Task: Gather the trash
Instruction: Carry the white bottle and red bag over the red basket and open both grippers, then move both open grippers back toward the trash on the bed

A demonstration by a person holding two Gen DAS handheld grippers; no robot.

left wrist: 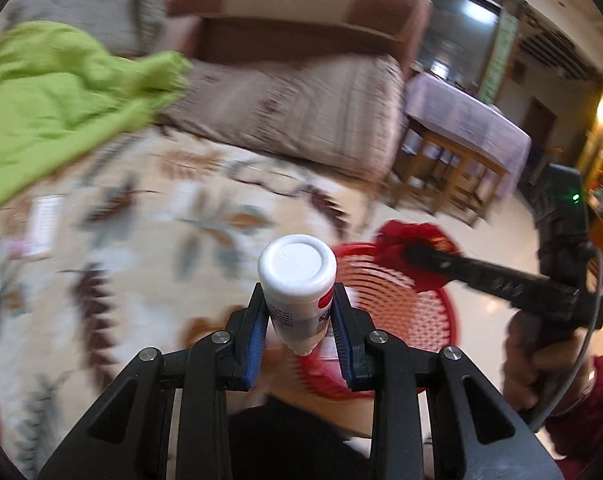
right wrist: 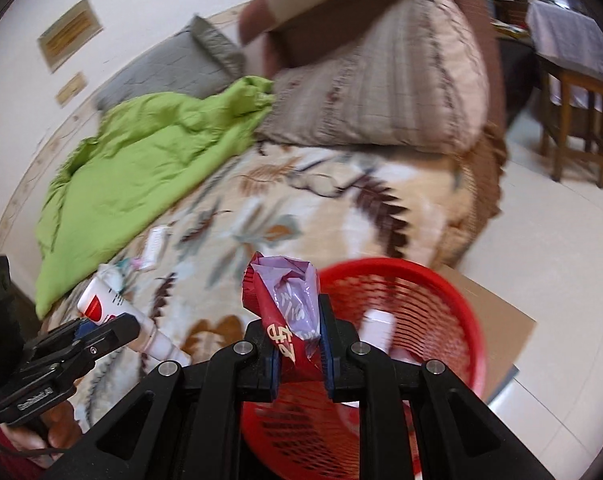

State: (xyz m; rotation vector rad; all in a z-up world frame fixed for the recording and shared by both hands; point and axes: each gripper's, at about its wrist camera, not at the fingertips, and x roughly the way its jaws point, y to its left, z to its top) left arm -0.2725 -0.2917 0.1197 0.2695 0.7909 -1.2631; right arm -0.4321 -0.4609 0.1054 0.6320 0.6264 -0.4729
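Left gripper clamped on white bottle, flat base toward the lens, neck pointing down and back, centre of the left wrist frame. Same bottle shows at lower left of the right wrist frame, red patch on its label, held just above the patterned blanket.

Right gripper pinched on red snack wrapper, crumpled, lilac inner side showing, centre of the right wrist frame. It sits over the near-left rim of the red basket. In the left wrist frame the wrapper hangs at the basket's far rim, right of centre.

Basket: red mesh, lower right of both frames, standing on a cardboard sheet. White item already inside; blurred, can't tell what.

Blanket: small white packet left of centre. Green cloth upper left, cushion top centre. Both frames motion-blurred.
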